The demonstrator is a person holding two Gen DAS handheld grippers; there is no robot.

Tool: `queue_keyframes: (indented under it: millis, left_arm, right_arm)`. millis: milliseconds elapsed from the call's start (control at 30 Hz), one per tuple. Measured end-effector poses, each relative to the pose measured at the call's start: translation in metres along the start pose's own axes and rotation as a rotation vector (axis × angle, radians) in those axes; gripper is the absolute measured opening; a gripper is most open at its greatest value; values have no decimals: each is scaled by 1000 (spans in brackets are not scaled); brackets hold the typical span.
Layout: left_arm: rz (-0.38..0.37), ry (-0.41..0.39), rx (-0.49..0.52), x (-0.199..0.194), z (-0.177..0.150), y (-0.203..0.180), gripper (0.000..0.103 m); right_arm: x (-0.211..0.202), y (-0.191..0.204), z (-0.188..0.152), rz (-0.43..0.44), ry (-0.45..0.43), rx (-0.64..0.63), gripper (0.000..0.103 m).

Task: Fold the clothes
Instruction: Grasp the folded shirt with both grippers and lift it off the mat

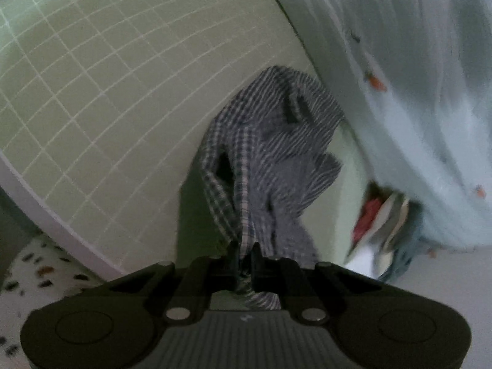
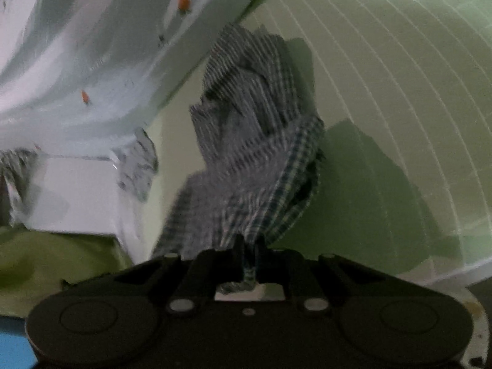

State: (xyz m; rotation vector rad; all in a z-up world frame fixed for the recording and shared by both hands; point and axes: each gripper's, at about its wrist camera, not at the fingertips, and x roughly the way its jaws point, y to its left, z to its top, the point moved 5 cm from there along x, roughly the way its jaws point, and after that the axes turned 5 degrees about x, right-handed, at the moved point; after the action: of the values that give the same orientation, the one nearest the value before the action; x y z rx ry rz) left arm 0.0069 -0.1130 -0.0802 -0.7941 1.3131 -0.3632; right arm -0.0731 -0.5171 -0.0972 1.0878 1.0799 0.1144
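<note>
Lifting stage by my read: left gripper (image 1: pixel 245 250) and right gripper (image 2: pixel 249 243) each pinch the checked garment (image 1: pixel 270 141), which hangs bunched ahead of both over the green grid mat (image 1: pixel 101 70); next move calls for spreading it flat before any fold.

My left gripper (image 1: pixel 244 253) points downward at a slant, its two black fingers drawn nearly together and pinching a fold of the checked cloth (image 1: pixel 264 141). My right gripper (image 2: pixel 249 244) is angled down likewise, fingers almost touching, clamped on another bunch of that cloth.
</note>
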Motion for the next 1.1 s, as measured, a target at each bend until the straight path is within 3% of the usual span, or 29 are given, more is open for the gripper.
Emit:
queue_keyframes:
  millis: [367,533,833,867,900,933,967,1000,1033,1100]
  left_arm:
    - [-104,-51,-74,22,62,-45,7]
    - [-117,-66,-69,35,95,-65,7]
    - [-155,-107,-17,90,191,-105,8]
    - [-156,-122,37,97,204,-114,9]
    - [-154,-139,102,104,216,-125,14]
    - [-110,-176,160,107,226,-134,27]
    - [-56,-217,217,109,235,-143,36]
    - [-9,-255,278,110,238,-149,56]
    - [36,-292,340,111,240,-154,74]
    - [92,-320,450,114,235,-153,81]
  right_arm:
    - [5,32,67,115,-109,101,5]
    - [16,48,109,110,-160,102,5]
    - [64,81,207,110,-254,63,5]
    - [70,86,222,118,-285,39,8]
    - [75,90,237,120,-319,17,19]
    - [77,92,248,109,-353,6,30]
    - [79,95,260,98,-387,-6,56]
    - [80,96,268,86,-420,-18,70]
    - [80,96,270,73,-448,-35,73]
    - [86,90,263,21,-465,-91,83]
